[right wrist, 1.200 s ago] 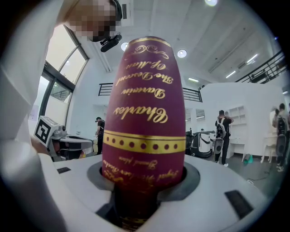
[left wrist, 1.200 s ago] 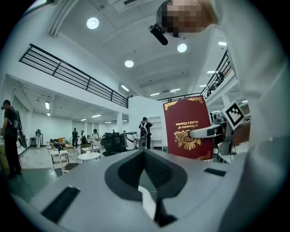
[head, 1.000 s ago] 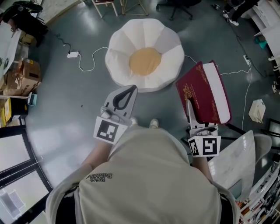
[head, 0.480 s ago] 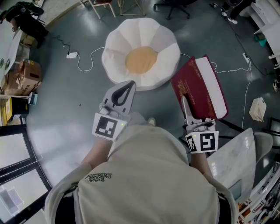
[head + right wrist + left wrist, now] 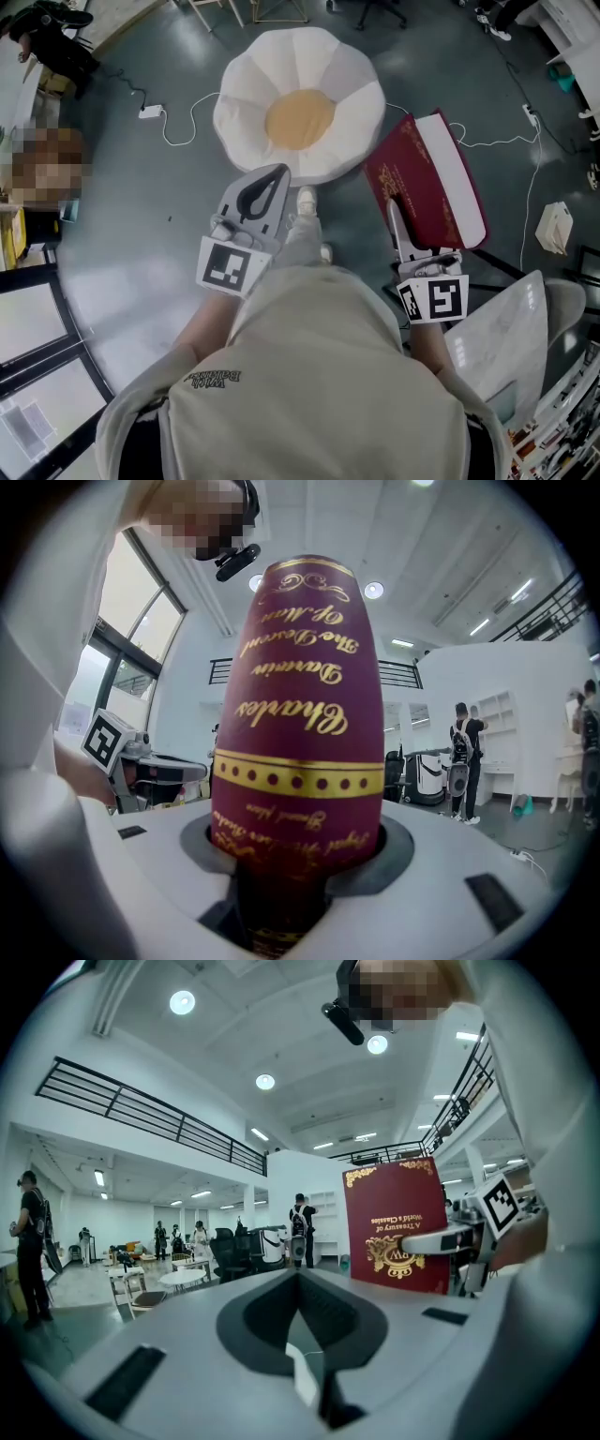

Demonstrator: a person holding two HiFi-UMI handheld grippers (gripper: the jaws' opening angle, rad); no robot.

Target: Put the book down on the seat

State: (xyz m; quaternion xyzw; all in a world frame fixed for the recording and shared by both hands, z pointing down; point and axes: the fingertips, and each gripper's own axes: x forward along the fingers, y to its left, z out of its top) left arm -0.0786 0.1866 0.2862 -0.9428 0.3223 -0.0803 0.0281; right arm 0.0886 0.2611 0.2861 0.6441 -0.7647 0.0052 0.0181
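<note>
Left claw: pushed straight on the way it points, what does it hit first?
Likely nothing close: the left claw seems level, passing above the seat; free as far as distant chairs.

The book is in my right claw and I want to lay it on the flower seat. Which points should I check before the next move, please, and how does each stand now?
1. Grip on the book: ok. The right claw is closed on one end of its spine.
2. Seat free: ok. Nothing lies on its petals or yellow centre.
3. Book above the seat: not ok. It hangs over the floor, to the seat's right.
4. Left claw out of the way: ok. It is shut, empty and apart from the book.
5. Height of the book over the seat: cannot tell from these views.
</note>
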